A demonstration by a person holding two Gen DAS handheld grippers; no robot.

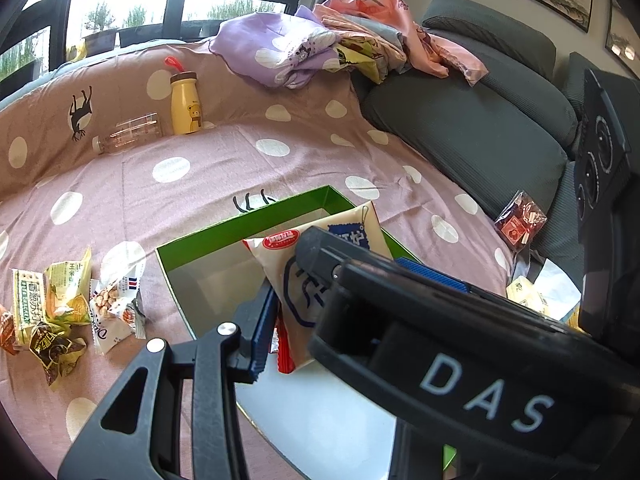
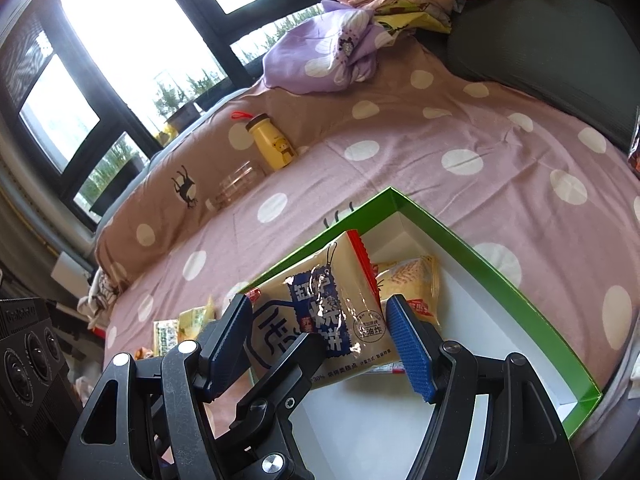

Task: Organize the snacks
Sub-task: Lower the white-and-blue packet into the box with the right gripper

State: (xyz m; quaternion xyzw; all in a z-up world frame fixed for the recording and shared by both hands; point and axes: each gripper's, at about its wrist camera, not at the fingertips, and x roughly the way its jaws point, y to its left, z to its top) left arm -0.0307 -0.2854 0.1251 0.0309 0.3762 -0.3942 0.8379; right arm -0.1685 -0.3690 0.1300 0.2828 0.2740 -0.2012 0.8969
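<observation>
While the left tongs [image 1: 280, 300] pinched the snack packet [image 1: 320, 264] at its lower end, the packet hung tilted over the near left corner of the green box [image 1: 248, 220] on the bed [image 1: 200, 152]. The right tongs [image 2: 320, 332] stood wide, straddling the packet without pressing it. For a clean placement, the packet should be lowered flat beside the yellow packet [image 2: 412, 280] before release. Crinkly glossy film covered the packet; the box was rigid card with a white lining.
</observation>
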